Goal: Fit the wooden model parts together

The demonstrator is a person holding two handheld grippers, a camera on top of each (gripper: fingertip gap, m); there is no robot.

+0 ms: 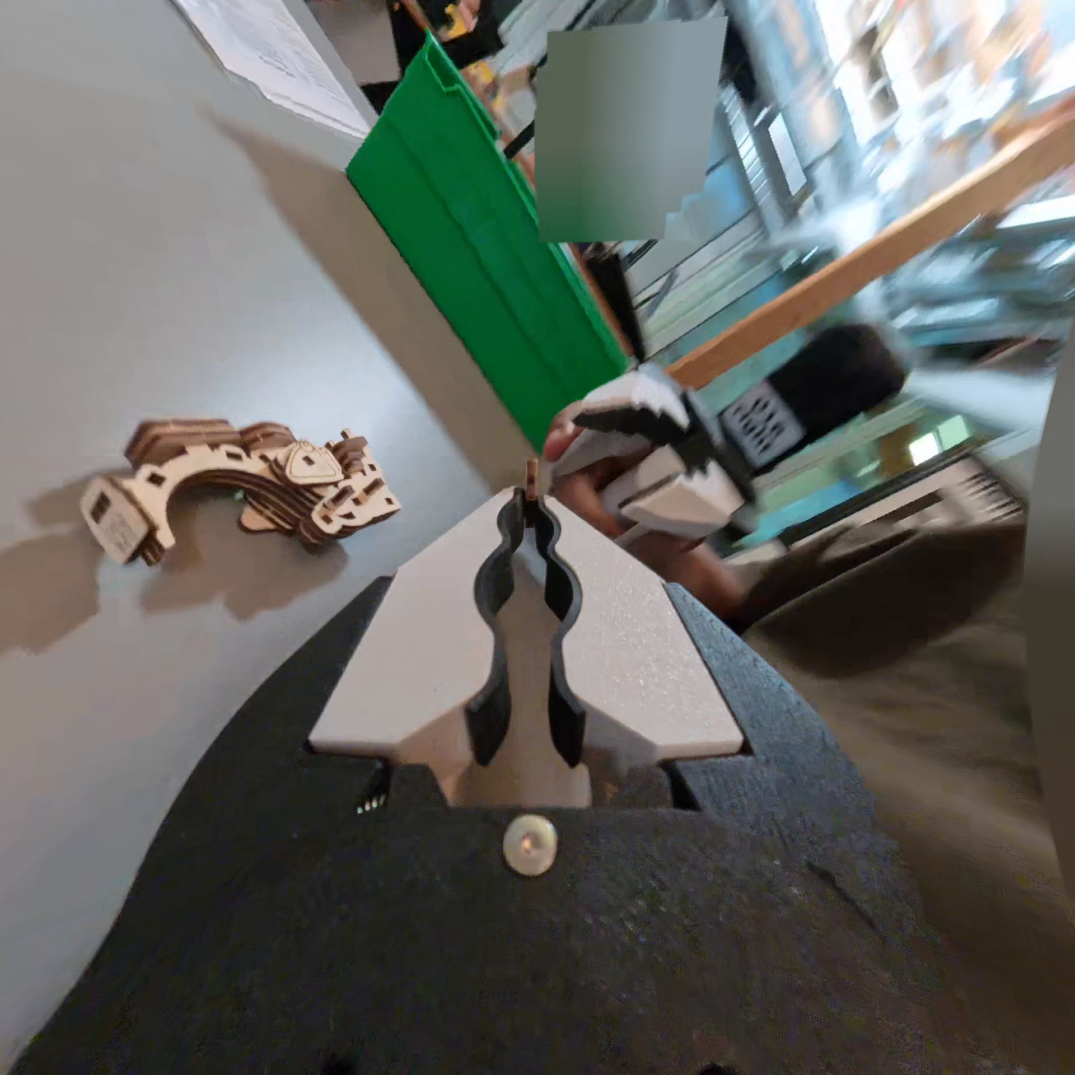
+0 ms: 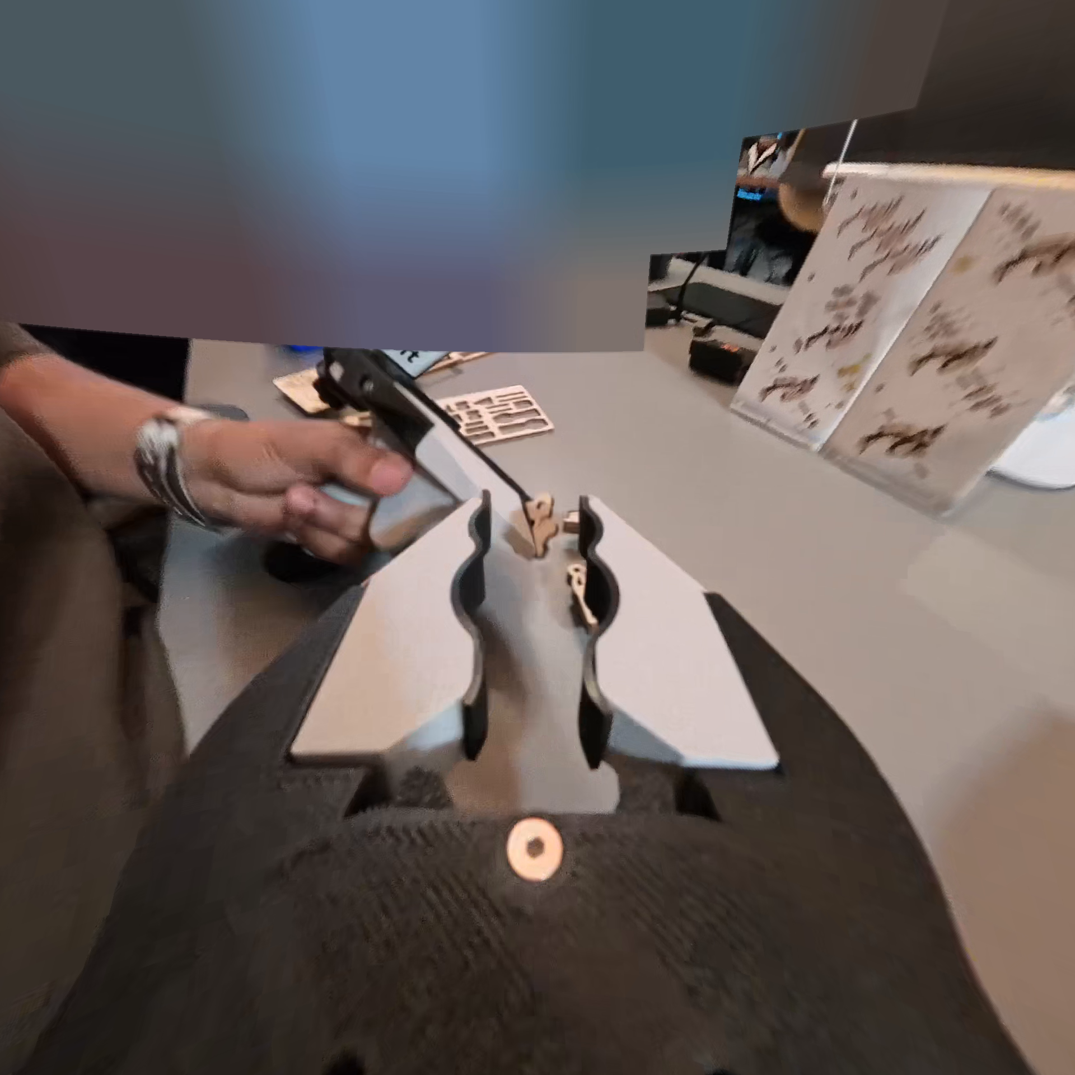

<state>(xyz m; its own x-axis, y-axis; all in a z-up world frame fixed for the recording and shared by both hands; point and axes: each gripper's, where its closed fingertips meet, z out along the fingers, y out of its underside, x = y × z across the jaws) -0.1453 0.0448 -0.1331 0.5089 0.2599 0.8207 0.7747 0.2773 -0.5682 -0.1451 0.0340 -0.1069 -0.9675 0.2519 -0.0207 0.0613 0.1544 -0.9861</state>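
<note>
My left gripper (image 1: 528,501) is shut on a small flat wooden piece (image 1: 530,478) that sticks out past its tips. In the right wrist view the same gripper (image 2: 526,501), held by a hand (image 2: 279,471), holds that piece (image 2: 542,522) between the spread fingers of my right gripper (image 2: 535,512), which is open and empty. A second small wooden piece (image 2: 580,593) lies on the table by the right finger. The part-built wooden model (image 1: 244,488) lies on the grey table (image 1: 174,262) to the left. The right gripper (image 1: 587,459) shows blurred just beyond the left one.
A green plastic bin (image 1: 465,232) stands at the table's far edge, with paper sheets (image 1: 279,64) beside it. A punched-out wooden parts sheet (image 2: 500,413) lies behind the left gripper. A white printed box (image 2: 901,326) stands at the right.
</note>
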